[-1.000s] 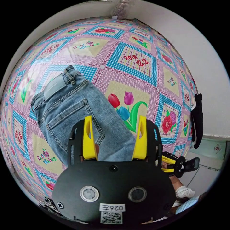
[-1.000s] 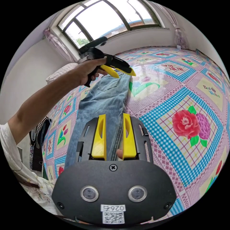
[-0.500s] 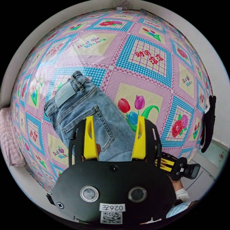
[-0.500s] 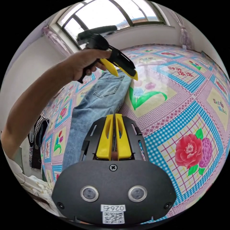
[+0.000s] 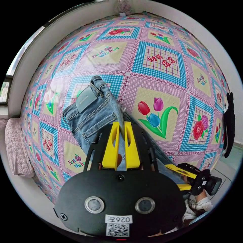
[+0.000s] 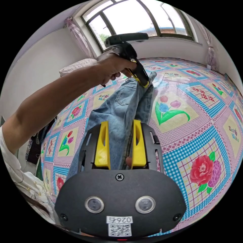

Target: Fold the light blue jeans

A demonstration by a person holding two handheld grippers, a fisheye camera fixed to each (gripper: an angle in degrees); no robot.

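On the floral patchwork-print bedcover (image 5: pixel 157 60): light blue denim jeans (image 5: pixel 93 114), edge pinched and lifted by the left yellow-jawed gripper (image 5: pixel 121 129); right yellow-jawed gripper (image 6: pixel 119 134), jaws spread, over the leg

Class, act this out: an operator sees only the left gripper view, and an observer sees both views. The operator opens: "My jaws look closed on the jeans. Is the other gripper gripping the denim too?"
Observer: No. In the right gripper view, the right gripper has its jaws standing apart. The jeans run between them unpinched.
Operator: Is my end off the bed?
Observer: It looks so. The left gripper pinches the denim near the waist, and the cloth rises to it in a ridge above the bedcover.
Operator: What carries my gripper?
Observer: A hand wraps its handle, with the bare forearm reaching over the jeans.
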